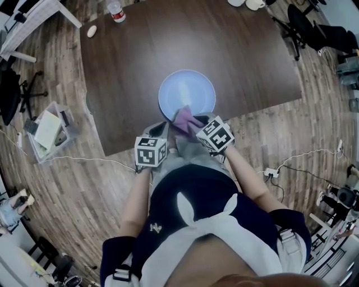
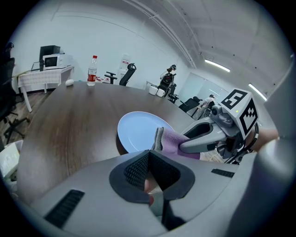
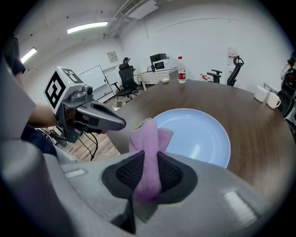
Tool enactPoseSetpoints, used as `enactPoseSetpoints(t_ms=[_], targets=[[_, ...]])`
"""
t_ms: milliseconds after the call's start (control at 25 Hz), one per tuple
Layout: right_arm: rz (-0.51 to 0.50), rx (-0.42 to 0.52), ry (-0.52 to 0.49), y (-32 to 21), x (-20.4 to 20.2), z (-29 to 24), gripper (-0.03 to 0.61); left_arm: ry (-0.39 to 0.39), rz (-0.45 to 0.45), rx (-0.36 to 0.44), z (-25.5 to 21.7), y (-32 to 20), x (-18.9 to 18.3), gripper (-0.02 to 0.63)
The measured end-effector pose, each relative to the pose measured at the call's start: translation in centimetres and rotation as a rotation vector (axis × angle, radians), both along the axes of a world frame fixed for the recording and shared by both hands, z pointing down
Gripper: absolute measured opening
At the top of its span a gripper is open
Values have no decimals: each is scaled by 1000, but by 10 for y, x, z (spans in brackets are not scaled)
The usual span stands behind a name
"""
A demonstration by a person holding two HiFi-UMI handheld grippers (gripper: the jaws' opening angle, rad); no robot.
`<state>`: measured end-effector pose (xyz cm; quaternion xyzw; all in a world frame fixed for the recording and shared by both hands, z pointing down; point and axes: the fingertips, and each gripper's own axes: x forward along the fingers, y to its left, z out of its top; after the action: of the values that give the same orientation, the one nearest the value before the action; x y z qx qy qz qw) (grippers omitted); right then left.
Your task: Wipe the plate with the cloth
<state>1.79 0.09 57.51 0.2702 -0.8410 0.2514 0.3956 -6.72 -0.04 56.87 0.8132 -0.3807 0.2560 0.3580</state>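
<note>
A round pale blue plate lies near the front edge of the dark brown table; it also shows in both gripper views. My right gripper is shut on a folded purple cloth, which sticks out past the pads over the plate's near rim. My left gripper sits just left of it at the table edge, its pads together with nothing between them. From the right gripper view its fingers point toward the cloth.
A water bottle and a small white object stand at the table's far left. White mugs sit at the far right. A clear bin rests on the wooden floor to the left; office chairs ring the room.
</note>
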Motion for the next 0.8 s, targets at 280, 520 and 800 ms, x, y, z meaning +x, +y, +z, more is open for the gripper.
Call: enactPoseSetpoints(t_ms=[280, 520, 800], targets=[[-90, -26, 68, -8, 0, 17, 74, -15, -11, -31, 13, -10, 1, 5], [-158, -57, 92, -13, -7, 26, 75, -28, -24, -62, 27, -17, 1, 5], [-227, -92, 107, -20, -10, 36, 77, -27, -60, -95, 41, -25, 2, 5]])
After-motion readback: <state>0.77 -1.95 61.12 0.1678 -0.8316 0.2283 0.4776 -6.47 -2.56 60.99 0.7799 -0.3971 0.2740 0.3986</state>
